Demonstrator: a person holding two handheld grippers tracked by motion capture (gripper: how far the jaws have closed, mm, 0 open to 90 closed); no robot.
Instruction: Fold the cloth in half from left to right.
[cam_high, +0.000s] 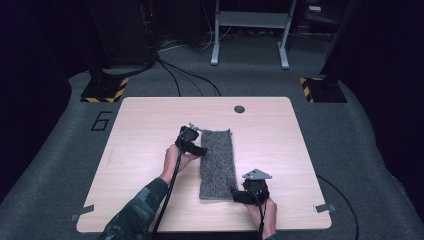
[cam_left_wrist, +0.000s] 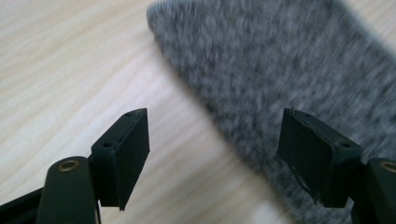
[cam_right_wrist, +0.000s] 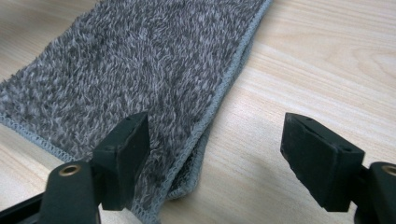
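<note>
Nearest us, our right gripper (cam_high: 239, 195) sits at the near right corner of the grey towel (cam_high: 217, 162), its fingers (cam_right_wrist: 125, 154) spread wide and straddling the stitched edge (a lower layer peeks out beneath the corner, so the towel lies folded). The towel stretches lengthwise away from us along the middle of the tabletop (cam_high: 140, 130). Farther up, our left gripper (cam_high: 200, 150) meets the towel's left edge, its fingers (cam_left_wrist: 122, 154) likewise spread, one over bare wood, one over the pile.
</note>
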